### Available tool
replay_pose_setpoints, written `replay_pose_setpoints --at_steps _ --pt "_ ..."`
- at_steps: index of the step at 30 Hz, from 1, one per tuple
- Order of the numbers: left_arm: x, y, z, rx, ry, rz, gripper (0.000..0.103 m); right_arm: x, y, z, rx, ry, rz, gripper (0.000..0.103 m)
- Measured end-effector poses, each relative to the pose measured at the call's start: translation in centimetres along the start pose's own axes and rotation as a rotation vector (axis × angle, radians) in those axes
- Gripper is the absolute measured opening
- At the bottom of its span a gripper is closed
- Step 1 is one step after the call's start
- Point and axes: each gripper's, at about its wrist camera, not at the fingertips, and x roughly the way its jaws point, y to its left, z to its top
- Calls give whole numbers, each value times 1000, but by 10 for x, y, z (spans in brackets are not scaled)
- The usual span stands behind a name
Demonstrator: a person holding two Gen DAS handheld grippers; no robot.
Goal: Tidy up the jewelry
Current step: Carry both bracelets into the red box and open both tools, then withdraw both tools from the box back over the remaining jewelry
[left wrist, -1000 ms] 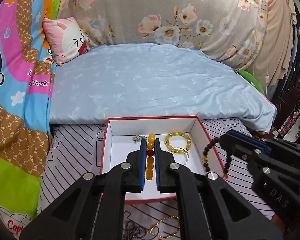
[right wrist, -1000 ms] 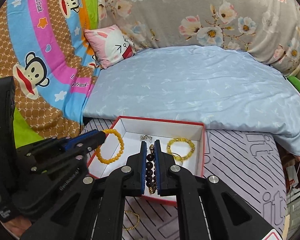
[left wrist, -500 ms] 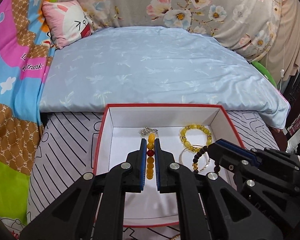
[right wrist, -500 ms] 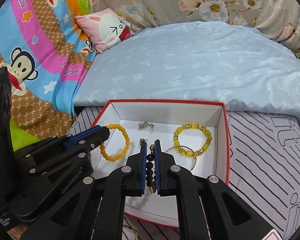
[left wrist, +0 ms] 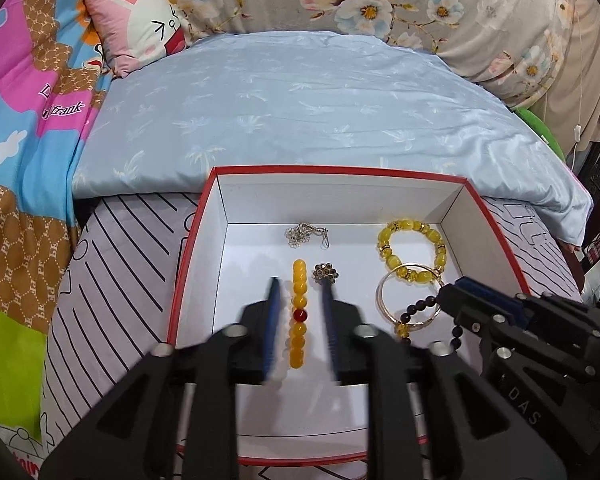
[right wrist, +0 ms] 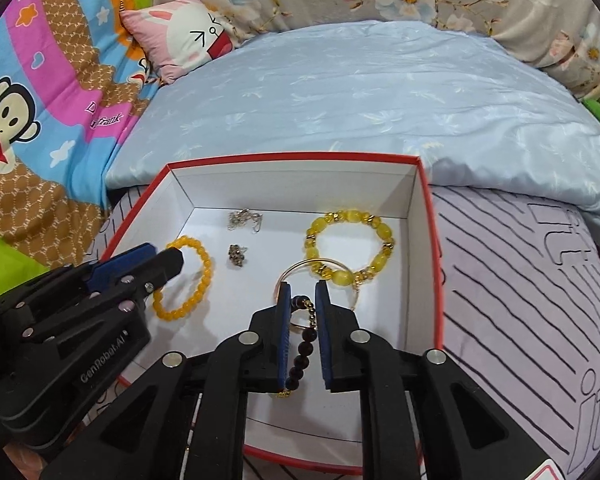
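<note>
The orange bead bracelet [left wrist: 299, 314] lies inside the red-rimmed box [left wrist: 340, 171], between the spread fingers of the left gripper [left wrist: 300, 320], which stand clear of it on both sides and hold nothing. Beside it, the dark bead bracelet [right wrist: 300, 354] hangs in the gap of the right gripper [right wrist: 300, 332], whose fingers are parted too; whether a pad touches the beads I cannot tell. This strand lies partly over the thin gold bangle [right wrist: 320, 276], which in turn overlaps the yellow bead bracelet [right wrist: 350, 246]. The likeliest trouble is tangling: if the right gripper pulls back with beads caught on a pad, it could drag the strand and hook the bangle. A small brooch [left wrist: 325, 272] sits just beside the left fingertip and could be nudged as the gripper withdraws.
</note>
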Motion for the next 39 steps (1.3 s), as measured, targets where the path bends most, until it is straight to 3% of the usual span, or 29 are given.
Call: replay_pose_setpoints --at_steps 1,4,26,39 --pt "-1 0 0 1 -6 9 40 -2 -1 0 3 -8 -6 22" --pt "-6 -1 0 3 -21 20 45 -12 -3 0 5 -34 -17 30" --pt "-47 -10 -11 15 -54 22 45 -70 5 -20 -7 -92 -27 33" --pt "-87 10 -43 -15 -59 33 45 -107 -3 -59 8 -87 -55 33"
